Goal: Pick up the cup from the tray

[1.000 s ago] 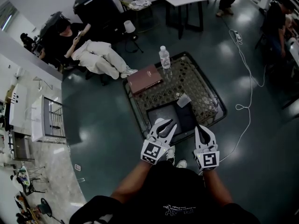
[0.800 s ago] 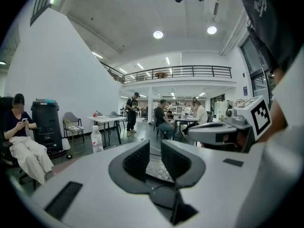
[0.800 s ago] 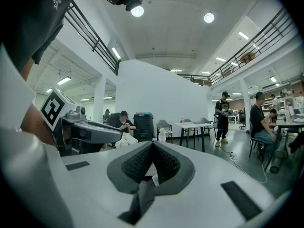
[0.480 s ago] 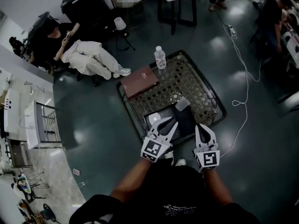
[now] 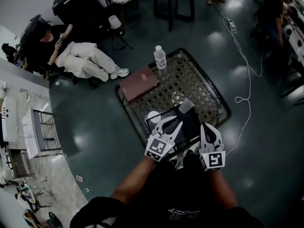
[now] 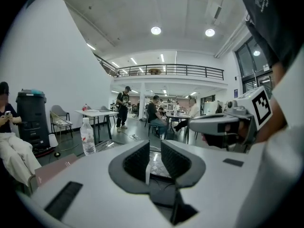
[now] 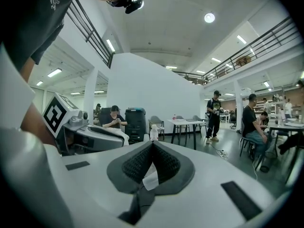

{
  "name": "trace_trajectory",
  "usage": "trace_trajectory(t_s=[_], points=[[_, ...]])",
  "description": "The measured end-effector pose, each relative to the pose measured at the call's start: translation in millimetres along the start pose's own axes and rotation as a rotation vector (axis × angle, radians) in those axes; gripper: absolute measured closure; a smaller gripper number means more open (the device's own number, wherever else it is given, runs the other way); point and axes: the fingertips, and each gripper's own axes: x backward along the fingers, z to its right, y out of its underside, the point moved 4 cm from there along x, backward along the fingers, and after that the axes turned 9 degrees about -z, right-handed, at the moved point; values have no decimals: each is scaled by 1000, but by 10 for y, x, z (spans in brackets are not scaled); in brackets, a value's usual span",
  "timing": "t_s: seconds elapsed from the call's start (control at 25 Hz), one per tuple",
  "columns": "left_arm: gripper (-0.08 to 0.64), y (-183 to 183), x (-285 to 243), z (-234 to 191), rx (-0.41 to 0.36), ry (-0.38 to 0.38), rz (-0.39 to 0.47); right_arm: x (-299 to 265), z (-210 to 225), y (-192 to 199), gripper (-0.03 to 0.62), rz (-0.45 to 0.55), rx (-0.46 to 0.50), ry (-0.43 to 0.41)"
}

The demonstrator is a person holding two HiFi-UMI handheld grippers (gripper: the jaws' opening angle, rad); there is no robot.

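Hall floor [image 5: 95, 127], mesh tray [image 5: 197, 82]: cup [image 5: 186, 105] not yet reached.
Spread left tool [image 6: 153, 151] must straddle it next; right tool [image 7: 152, 144] pressed together.

Dim, glare patches, strong fisheye distortion

A dark, glossy floor [image 5: 95, 122] is seen, in which round ceiling lights [image 6: 156, 30] are mirrored; one side is closed by a tall white wall [image 6: 47, 65]; a railed gallery [image 6: 171, 71] is carried across the far end (lit rooms beneath it); a white table [image 6: 97, 112] and a black bin [image 6: 31, 118] are placed near the wall.
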Motion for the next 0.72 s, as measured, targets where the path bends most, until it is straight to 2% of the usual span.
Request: trace_trajectory(t_s=[0.28, 0.56, 0.6, 0.72], points=[[480, 168, -284, -52, 1, 23, -86, -72, 125, 58, 584, -25, -20, -5], [477, 456, -633, -178, 47, -31, -273, -148, 264, 183, 584, -57, -55, -25], [471, 489, -677, -194, 51, -40, -294, -160, 288, 204, 584, -58, -57, -28], [397, 555, -803, -226, 65, -58, -351, -181, 356, 268, 584, -57, -53, -45]])
